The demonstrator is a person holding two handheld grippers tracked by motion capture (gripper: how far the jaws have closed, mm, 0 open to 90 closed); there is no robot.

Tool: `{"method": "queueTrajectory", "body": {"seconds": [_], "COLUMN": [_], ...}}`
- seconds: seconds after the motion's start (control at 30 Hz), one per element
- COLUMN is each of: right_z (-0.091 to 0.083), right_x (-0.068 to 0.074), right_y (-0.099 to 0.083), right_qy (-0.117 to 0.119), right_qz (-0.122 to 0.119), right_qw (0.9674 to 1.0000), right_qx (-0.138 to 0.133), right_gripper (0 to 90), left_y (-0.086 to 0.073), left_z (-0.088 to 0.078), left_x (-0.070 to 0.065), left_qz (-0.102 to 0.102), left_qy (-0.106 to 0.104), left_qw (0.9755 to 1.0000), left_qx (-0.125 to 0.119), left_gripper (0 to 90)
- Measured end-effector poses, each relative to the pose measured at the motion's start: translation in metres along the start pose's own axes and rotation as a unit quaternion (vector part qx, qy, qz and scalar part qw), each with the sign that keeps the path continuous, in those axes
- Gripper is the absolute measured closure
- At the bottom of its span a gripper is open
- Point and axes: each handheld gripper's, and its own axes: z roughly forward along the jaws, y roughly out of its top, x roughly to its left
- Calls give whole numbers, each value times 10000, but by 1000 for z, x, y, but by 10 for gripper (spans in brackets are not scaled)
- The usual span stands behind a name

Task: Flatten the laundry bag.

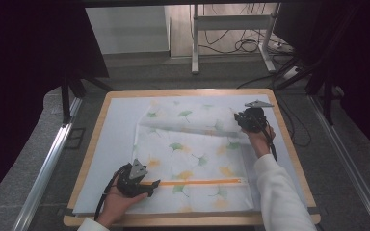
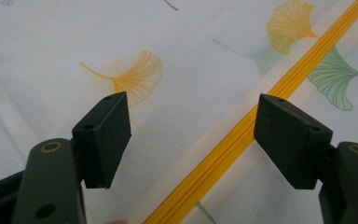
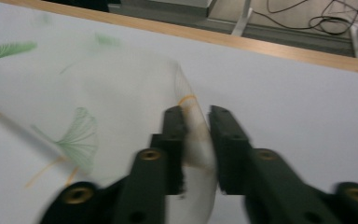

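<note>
right hand-held gripper (image 3: 196,122) | jaws part-open astride pillowcase (image 1: 192,159) far corner, grip unclear; left hand-held gripper (image 2: 193,135) | released over zipper (image 2: 261,112), near edge

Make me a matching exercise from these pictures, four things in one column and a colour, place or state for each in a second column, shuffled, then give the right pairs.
Column one:
1. zipper
2. left gripper
3. right gripper
4. table edge

Column two:
A. bare wood
B. jaws wide apart above the leaf-print fabric cover
C. orange, running across the cover's near end
D. a raised corner of the cover between its jaws

Pairs: 1-C, 2-B, 3-D, 4-A
</note>
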Motion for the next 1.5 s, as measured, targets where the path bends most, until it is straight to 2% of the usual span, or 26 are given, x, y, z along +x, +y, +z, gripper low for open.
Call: {"method": "queueTrajectory", "body": {"seconds": [0.03, 0.07, 0.1, 0.13, 0.33, 0.37, 0.4, 0.5, 0.57, 0.6, 0.67, 0.7, 0.8, 0.87, 0.93, 1.1, 1.17, 1.2, 1.33, 1.37, 1.4, 1.43, 1.5], "right_z": [0, 1, 1, -3, -13, -20, -22, -31, -37, -44, -47, -55, -60, -68, -70, -79, -79, -78, -77, -77, -77, -76, -76], "right_x": [0, 0, 0, -1, 5, 11, 13, 18, 19, 22, 23, 29, 34, 43, 44, 48, 48, 47, 44, 43, 43, 42, 42], "right_y": [0, 0, 0, 0, 1, -3, -5, -13, -17, -24, -27, -35, -42, -53, -55, -78, -80, -83, -82, -82, -82, -82, -82], "right_qy": [0, -175, -423, -429, -164, 21, 86, 192, 230, 327, 337, 427, 511, 621, 631, 689, 672, 616, 571, 569, 563, 556, 554], "right_qz": [0, -24, -26, 32, 111, 50, 20, -92, -79, -67, -105, -172, -239, -311, -317, -510, -543, -600, -550, -550, -559, -566, -555], "right_qw": [10000, 9998, 9991, 9991, 9998, 10000, 9999, 9991, 9990, 9982, 9980, 9971, 9961, 9941, 9936, 9889, 9886, 9879, 9888, 9888, 9887, 9887, 9887], "right_qx": [0, -9, -26, -61, 36, 79, 145, 366, 364, 502, 520, 610, 676, 837, 880, 1214, 1232, 1294, 1266, 1267, 1275, 1275, 1276], "right_gripper": [571, 471, 410, 389, 375, 381, 382, 385, 391, 390, 391, 390, 390, 381, 378, 362, 361, 356, 354, 353, 352, 352, 353], "left_y": [0, 0, 0, 0, 0, 0, -1, -1, -1, -1, -2, -2, -3, -4, -4, -7, -8, -9, -13, -13, -16, -18, -20], "left_z": [0, 0, 0, -1, -1, -1, -2, -2, -2, -4, -4, -5, -7, -8, -9, -9, -9, -11, -16, -16, -19, -20, -20], "left_x": [0, 0, 0, 0, -1, -1, -1, -1, -1, 0, 0, 1, 2, 4, 4, 6, 7, 10, 20, 20, 26, 29, 31], "left_qz": [0, 0, 1, 4, 24, 32, 29, 24, 25, 35, 21, 11, -4, -17, -26, -118, -141, -234, -534, -534, -767, -860, -900], "left_qy": [0, -4, -9, -13, -13, -13, -11, -7, -7, 2, 5, 6, 26, 33, 29, -67, -59, -44, 12, 12, 8, 0, 24], "left_qw": [10000, 10000, 10000, 10000, 10000, 10000, 10000, 10000, 10000, 10000, 10000, 10000, 10000, 10000, 10000, 9999, 9999, 9997, 9985, 9985, 9971, 9963, 9959], "left_qx": [0, -3, -5, -7, -12, -12, -18, -22, -31, -37, -58, -55, -67, -81, -79, 1, 1, -29, -68, -68, -10, 37, 70], "left_gripper": [274, 274, 274, 274, 274, 274, 274, 274, 274, 274, 274, 274, 274, 274, 274, 258, 252, 249, 228, 218, 204, 192, 189]}}
